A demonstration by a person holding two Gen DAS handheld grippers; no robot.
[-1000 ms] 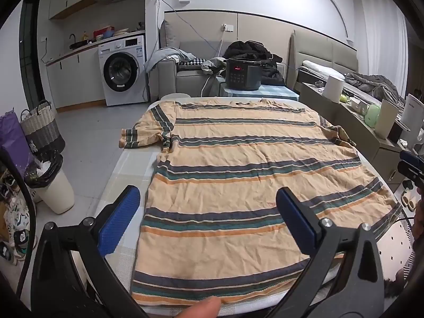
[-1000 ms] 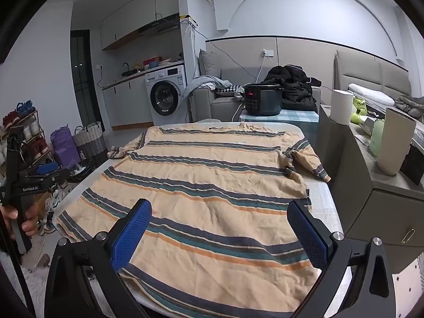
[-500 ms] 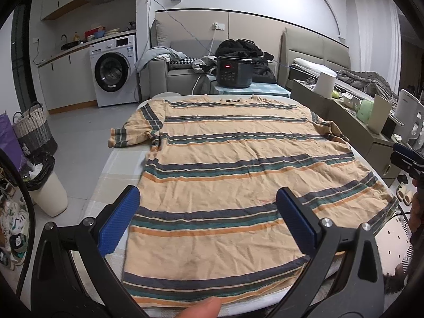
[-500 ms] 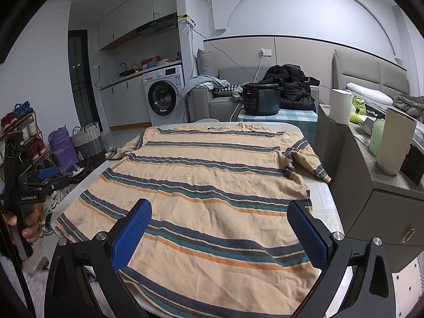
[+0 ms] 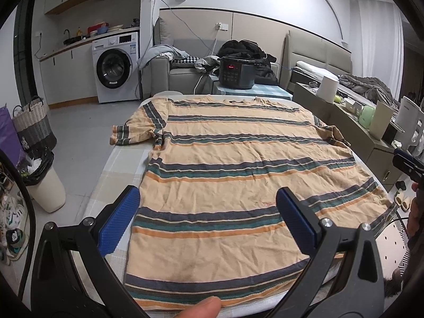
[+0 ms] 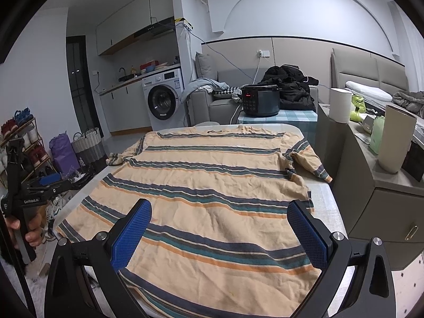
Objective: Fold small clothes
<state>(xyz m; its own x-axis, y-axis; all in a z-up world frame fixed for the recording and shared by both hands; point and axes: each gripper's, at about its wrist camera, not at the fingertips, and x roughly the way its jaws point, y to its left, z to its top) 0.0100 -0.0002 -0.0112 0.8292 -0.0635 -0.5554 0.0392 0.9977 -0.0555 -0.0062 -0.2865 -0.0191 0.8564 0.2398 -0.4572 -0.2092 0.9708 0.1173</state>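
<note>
While nothing was yet folded, found striped T-shirt point(image 5: 238, 175) spread flat on table point(image 5: 119, 164); left gripper point(image 5: 209, 220) and right gripper point(image 6: 220, 235) gaped, empty, above hem. Probably called next for pinching a hem corner.

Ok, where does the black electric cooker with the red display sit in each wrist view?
Left wrist: electric cooker upper centre, beyond the striped T-shirt's collar.
Right wrist: electric cooker upper centre-right, on the checked cloth beyond the shirt.
Shared landmark: washing machine, left of the cooker in both.
</note>
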